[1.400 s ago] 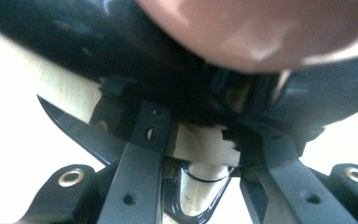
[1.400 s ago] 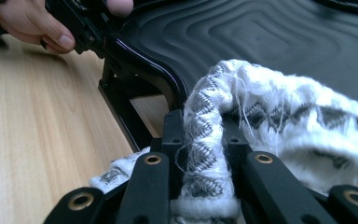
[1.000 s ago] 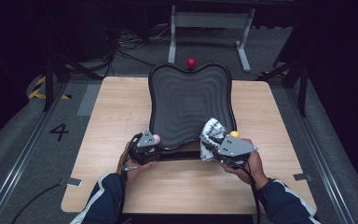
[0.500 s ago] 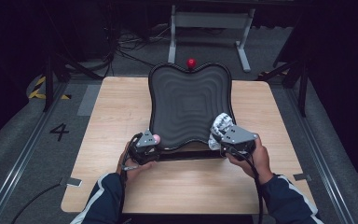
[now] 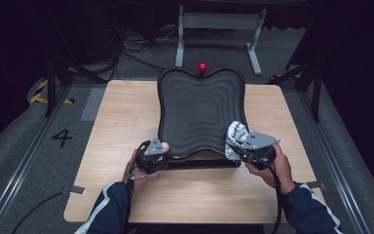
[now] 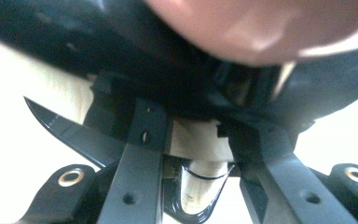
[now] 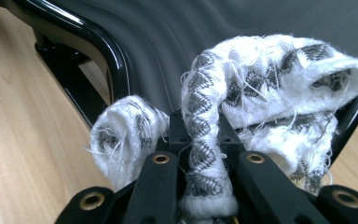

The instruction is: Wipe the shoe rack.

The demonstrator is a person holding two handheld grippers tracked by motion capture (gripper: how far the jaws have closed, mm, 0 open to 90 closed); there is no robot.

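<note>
A black ridged seat panel [image 5: 199, 112] lies on the wooden table [image 5: 126, 112], with a black tube frame [image 7: 98, 42] under its near edge. My left gripper [image 5: 158, 151] is at the panel's near left corner. In the left gripper view the left gripper [image 6: 193, 126] has its jaws shut on the dark edge there. My right gripper [image 5: 241, 146] is at the near right corner, shut on a white and grey patterned cloth [image 5: 236, 136]. Its jaws have just been closing on that cloth. The cloth [image 7: 270, 74] bunches over the right gripper [image 7: 200, 126] and rests against the panel [image 7: 168, 28].
A red knob [image 5: 202, 67] shows at the panel's far edge. A grey metal stand [image 5: 219, 22] and cables are on the floor beyond the table. Bare tabletop lies to the left and right of the panel and in front of my hands.
My right gripper has carried the cloth a little to the right and farther up the panel's near right edge. The left gripper has stayed put.
</note>
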